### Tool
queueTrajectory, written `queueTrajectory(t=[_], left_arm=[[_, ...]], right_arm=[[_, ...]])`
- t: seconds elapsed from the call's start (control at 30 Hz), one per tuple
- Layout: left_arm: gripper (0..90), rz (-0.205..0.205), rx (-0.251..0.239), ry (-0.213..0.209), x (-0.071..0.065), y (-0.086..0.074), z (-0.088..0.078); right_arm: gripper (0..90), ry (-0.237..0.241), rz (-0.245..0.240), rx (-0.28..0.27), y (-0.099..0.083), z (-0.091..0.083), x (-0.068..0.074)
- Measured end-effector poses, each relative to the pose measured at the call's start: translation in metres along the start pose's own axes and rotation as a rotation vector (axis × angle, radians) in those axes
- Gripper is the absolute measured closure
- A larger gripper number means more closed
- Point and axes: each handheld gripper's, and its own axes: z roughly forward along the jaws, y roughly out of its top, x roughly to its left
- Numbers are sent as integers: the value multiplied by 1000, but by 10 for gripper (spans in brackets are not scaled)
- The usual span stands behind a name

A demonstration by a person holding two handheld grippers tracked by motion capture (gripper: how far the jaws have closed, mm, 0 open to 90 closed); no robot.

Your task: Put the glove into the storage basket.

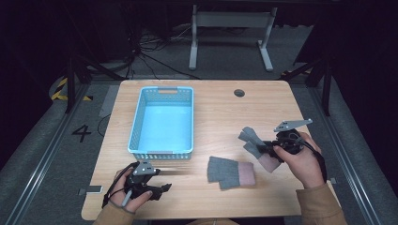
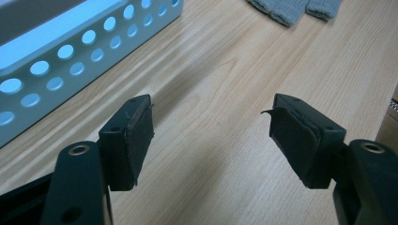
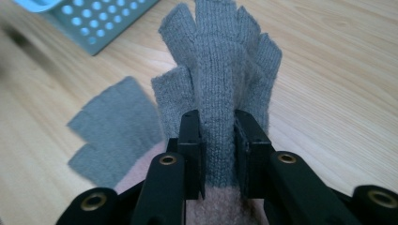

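Glove [image 3: 220, 108] — pinched by your right hand-held gripper [image 3: 219, 154], right of the basket [image 1: 162, 119] — carry it over the rim before releasing; left hand-held gripper [image 2: 211, 140] gapes empty.

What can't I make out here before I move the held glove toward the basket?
- Held glove: cuff cut off by the bottom edge and the right gripper in the right gripper view.
- Second glove: blurred in the right gripper view; cut off by the top edge in the left gripper view.
- Blue basket: near wall hides the floor's front strip in the high view.
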Motion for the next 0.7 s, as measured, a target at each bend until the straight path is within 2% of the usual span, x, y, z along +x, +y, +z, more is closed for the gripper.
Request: queueTrajectory(t=[0.13,0.17,0.27,0.33,0.37,0.47,0.6,0.63,0.7], left_arm=[[316,1,3,0,0,0,0],[316,1,3,0,0,0,0],[316,0,4,0,0,0,0],[316,1,4,-1,0,0,0],[316,0,3,-1,0,0,0],[316,0,3,-2,0,0,0],[315,0,-1,-1,0,0,0],[315,0,-2,0,0,0,0],[315,-2,0,0,0,0,0]], right_arm=[[750,18,-39,8,2,3,6],[750,37,-74,18,4,5,12],[750,51,-111,31,5,10,17],[750,56,-118,35,5,11,18],[750,74,-145,47,6,14,23],[748,93,-185,60,7,18,28],[747,109,-216,78,7,23,34],[746,123,-244,91,7,28,38],[746,135,-270,101,7,32,43]])
